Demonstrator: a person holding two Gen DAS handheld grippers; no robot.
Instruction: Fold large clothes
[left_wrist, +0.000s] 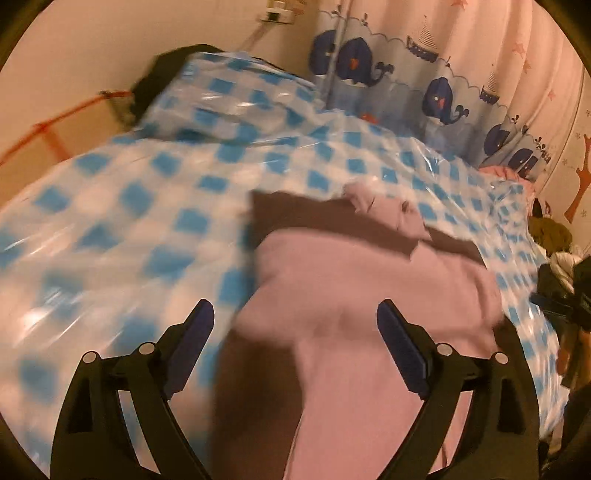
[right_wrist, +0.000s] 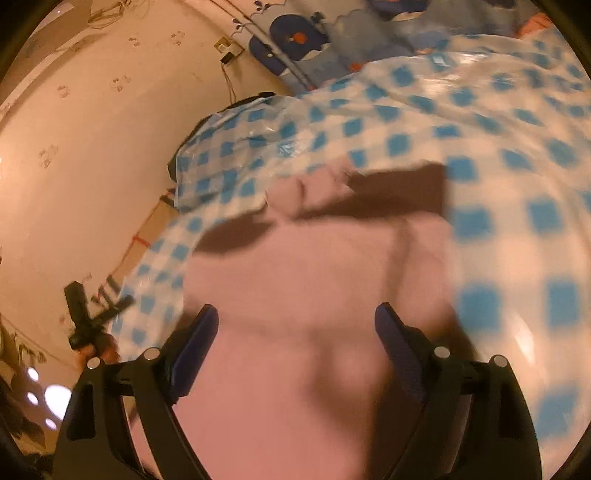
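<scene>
Pink fleece, a large garment (left_wrist: 369, 295) with brown patches, lies on the blue-and-white checked plastic sheet (left_wrist: 129, 206), filling the lower middle of both views. The left gripper (left_wrist: 295, 332) and right gripper (right_wrist: 295, 336) both stand spread wide above it, grasping nothing. The whale-print curtain (left_wrist: 424, 74), upper right, carries no legible writing; everything is motion-blurred.

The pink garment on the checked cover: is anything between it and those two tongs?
Nothing visible. The pink garment lies on the checked cover right under the open left tongs and right tongs; neither pair grips it.
</scene>
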